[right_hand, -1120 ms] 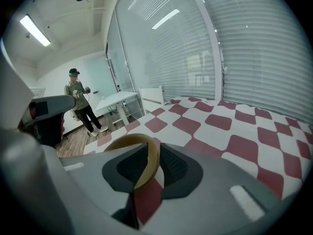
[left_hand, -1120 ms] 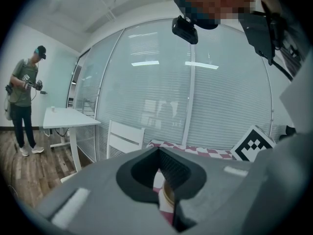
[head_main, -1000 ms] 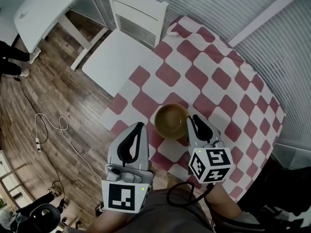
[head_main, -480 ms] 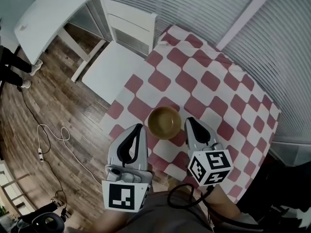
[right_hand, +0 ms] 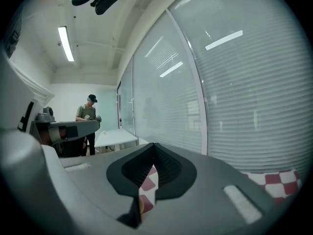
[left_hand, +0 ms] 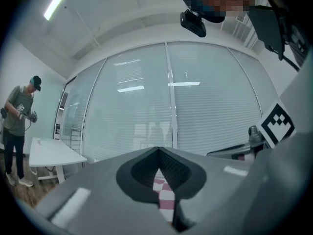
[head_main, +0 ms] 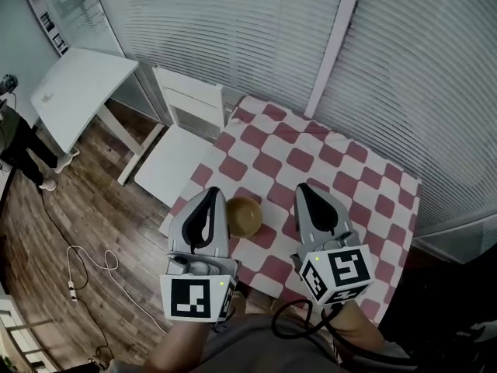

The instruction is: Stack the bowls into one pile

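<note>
A brown bowl (head_main: 243,216) stands on the red-and-white checked table (head_main: 334,169) near its front left corner. From above I cannot tell whether other bowls sit nested inside it. My left gripper (head_main: 211,193) hangs just left of the bowl and my right gripper (head_main: 304,187) a little to its right, both raised above the cloth. In the left gripper view the left gripper (left_hand: 159,150) has its jaws closed tip to tip, with only checked cloth behind them. The right gripper (right_hand: 153,146) is likewise shut on nothing.
A white chair (head_main: 182,142) stands against the table's left side, with a white desk (head_main: 74,92) farther left. A person (head_main: 19,142) stands at the far left on the wooden floor, where a cable (head_main: 85,263) trails. Window blinds (head_main: 233,29) close the far side.
The head view has tilted up and pulled back, so the bowl looks smaller and sits nearer the left gripper. The right gripper, formerly at the bowl's right rim, now stands apart from it.
</note>
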The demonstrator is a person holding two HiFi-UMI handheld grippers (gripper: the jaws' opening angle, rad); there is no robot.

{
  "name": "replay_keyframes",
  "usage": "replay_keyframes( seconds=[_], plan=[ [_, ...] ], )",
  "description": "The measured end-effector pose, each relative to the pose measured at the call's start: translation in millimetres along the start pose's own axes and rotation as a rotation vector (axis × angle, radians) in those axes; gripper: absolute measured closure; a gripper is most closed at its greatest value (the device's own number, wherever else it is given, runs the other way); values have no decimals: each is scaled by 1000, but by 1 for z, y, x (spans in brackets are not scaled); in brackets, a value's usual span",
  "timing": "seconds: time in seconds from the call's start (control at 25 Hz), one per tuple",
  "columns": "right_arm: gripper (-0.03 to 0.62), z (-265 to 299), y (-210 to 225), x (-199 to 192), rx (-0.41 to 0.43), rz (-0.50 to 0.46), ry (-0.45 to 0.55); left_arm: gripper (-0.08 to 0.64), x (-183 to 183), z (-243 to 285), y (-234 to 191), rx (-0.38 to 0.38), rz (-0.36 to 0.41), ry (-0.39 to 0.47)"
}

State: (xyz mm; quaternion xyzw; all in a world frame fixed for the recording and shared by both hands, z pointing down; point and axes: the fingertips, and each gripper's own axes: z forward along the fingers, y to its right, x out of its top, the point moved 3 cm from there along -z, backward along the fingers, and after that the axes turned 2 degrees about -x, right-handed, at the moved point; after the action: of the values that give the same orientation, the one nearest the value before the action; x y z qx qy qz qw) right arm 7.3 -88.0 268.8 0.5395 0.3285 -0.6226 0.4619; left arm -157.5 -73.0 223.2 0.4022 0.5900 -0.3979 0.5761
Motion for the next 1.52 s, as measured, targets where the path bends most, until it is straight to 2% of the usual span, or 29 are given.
replay_keyframes(
  seconds=[0.2, 0.48, 0.88, 1.52],
  plan=[
    [566, -22, 8, 30, -17, -42, 93, 560, 24, 6, 20, -25, 41, 52],
    [566, -46, 14, 45, -20, -55, 141, 560, 39, 6, 41, -43, 58, 72],
    [568, -56, 21, 48, -12, -64, 160, 560, 39, 6, 61, -70, 69, 73],
    [568, -52, 25, 46, -3, -54, 163, 560, 37, 8, 61, -61, 75, 70]
  ],
)
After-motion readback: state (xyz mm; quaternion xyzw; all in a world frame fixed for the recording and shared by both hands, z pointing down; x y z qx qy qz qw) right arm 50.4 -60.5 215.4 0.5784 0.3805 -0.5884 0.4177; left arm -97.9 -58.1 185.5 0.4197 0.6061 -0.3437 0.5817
